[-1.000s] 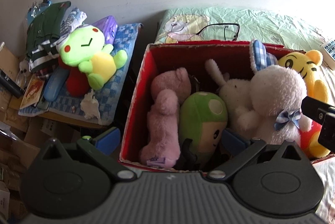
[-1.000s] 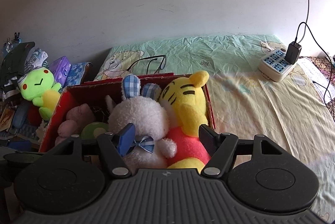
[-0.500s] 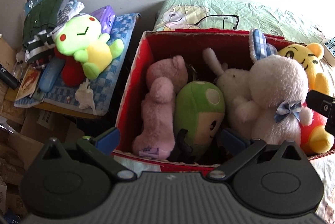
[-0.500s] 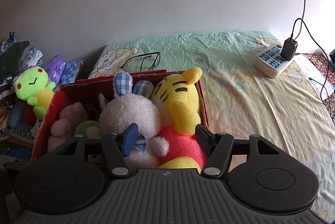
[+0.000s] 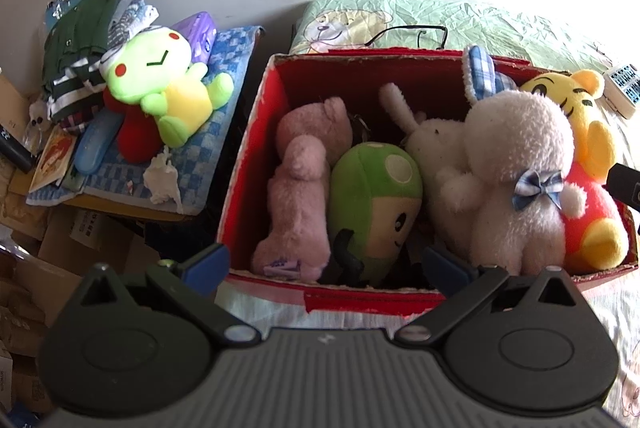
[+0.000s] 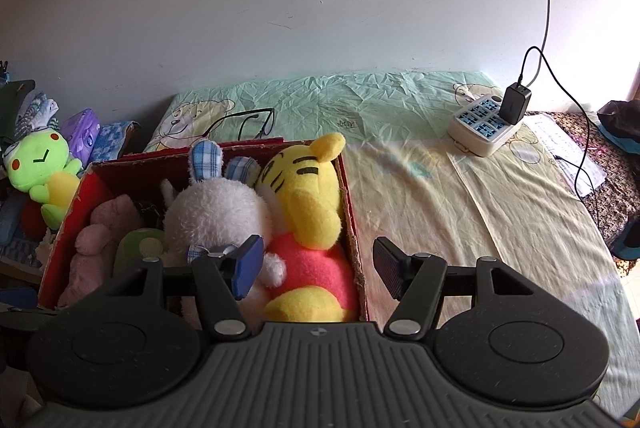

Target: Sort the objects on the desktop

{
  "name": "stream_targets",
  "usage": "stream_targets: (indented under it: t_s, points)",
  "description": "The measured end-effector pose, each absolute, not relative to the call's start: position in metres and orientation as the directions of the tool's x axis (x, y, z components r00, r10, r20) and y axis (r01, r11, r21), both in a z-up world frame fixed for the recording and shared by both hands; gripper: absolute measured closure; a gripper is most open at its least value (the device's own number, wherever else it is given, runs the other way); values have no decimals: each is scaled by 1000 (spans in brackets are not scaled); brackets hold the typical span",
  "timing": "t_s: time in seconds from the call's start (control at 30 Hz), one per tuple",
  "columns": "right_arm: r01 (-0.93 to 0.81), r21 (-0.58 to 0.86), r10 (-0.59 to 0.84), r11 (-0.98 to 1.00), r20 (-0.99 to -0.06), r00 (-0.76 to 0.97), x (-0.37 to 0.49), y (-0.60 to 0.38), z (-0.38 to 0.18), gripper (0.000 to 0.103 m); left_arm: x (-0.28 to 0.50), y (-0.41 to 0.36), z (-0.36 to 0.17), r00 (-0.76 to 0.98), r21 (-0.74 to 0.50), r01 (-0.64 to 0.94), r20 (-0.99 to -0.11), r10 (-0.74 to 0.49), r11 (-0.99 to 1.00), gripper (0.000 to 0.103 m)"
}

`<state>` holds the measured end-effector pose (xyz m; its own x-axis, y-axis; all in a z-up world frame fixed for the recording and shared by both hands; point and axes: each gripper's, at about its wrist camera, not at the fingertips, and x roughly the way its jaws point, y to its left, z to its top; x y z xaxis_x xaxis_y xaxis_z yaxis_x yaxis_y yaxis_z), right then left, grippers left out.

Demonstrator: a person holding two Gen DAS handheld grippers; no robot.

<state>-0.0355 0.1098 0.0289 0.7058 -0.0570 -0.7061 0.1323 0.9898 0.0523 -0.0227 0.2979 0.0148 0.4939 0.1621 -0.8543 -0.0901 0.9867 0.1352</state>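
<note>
A red cardboard box on the bed holds a pink plush, a green mushroom plush, a white rabbit with a blue bow, and a yellow tiger. My left gripper hovers open over the box's near wall, empty. My right gripper is open above the tiger; its left finger is over the rabbit, its right finger is outside the box wall, and neither pad touches a toy. A green frog plush lies outside the box, to its left.
The frog rests on a blue checked cloth among clothes, books and cardboard. Black glasses lie behind the box. A power strip with a charger and cable sits at the far right of the wrinkled sheet.
The left view has drawn back a little, so the box's near wall now shows. The right gripper has swung right, its right finger now past the box wall, and its jaws are slightly narrower.
</note>
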Motion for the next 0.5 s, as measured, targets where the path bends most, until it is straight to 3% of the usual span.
stream_targets:
  t_s: [0.5]
  points:
    - [151,64,-56,986,-733,678,-69,112,17,38,-58,297,12,495,162,-83,-850,182,983,0]
